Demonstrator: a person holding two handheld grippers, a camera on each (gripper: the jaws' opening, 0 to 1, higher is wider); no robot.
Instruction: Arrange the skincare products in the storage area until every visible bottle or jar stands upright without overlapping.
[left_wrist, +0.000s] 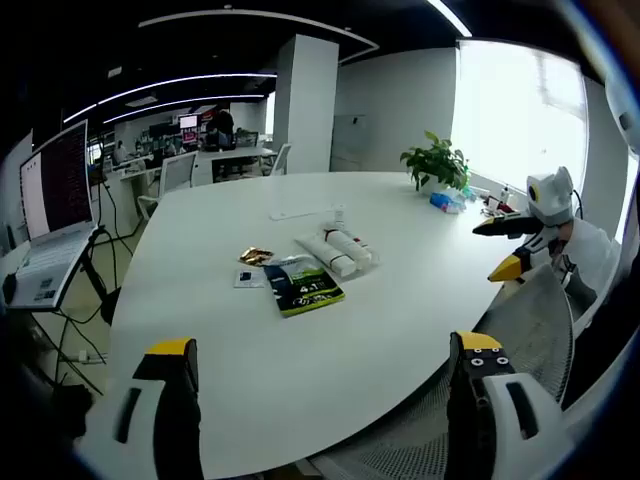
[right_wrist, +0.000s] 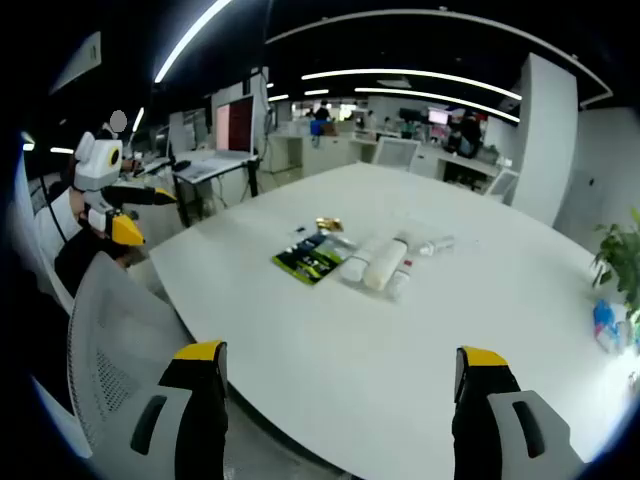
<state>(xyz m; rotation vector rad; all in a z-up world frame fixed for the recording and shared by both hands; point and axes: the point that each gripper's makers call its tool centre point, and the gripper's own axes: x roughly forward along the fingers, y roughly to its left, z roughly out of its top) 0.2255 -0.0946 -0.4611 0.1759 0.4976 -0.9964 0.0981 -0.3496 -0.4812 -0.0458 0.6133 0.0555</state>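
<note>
Both tools, left tool (left_wrist: 325, 375) and right tool (right_wrist: 342, 385), released, holding nothing; tubes (left_wrist: 337, 250) lie flat on tabletop (left_wrist: 300, 340).

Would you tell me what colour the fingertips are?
Yellow fingertips on black fingers, clearest in the left gripper view.

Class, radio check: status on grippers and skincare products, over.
Left gripper and right gripper open, empty. Tubes lying flat mid-table beside dark packet. Mesh chair near table edge.

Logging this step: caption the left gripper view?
Open left gripper faces white table; tubes lie flat beside packet.
</note>
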